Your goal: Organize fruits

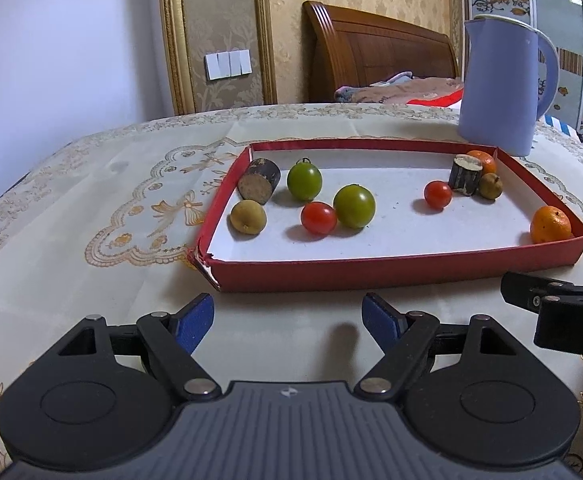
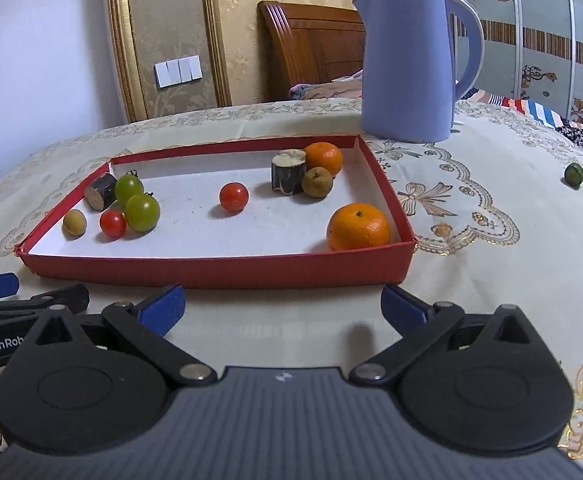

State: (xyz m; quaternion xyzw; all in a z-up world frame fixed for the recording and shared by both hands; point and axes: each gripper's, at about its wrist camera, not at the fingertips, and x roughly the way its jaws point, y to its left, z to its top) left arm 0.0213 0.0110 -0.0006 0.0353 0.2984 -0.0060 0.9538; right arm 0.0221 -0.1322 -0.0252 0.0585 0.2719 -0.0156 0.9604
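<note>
Both grippers sit low at the near edge of the worktop, side by side; left gripper jaws wide apart, nothing held; right gripper jaws wide apart too, nothing held.

Straight ahead of both, just beyond the jaws, lies the red tray, its long side running left to right across the view; almost all the fruit is in it.

Key relation: one small green fruit lies loose on the cloth outside the tray, well off to the right and further back; the right gripper is the nearer one, and the left wrist view does not show that fruit at all.

Count in tray, near to far:
- near orange in the near right corner, far orange at the far right, so 2;
- 2 red tomatoes, left one, middle one;
- 2 green tomatoes, touching each other at the left;
- 2 brownish round fruits, one at left, one at right;
- 2 dark cut stubs, left one on its side, right one upright.

Kinds are mixed left and right, so the sorting looks unfinished, as a judgement; past the tray stands a blue kettle.
</note>
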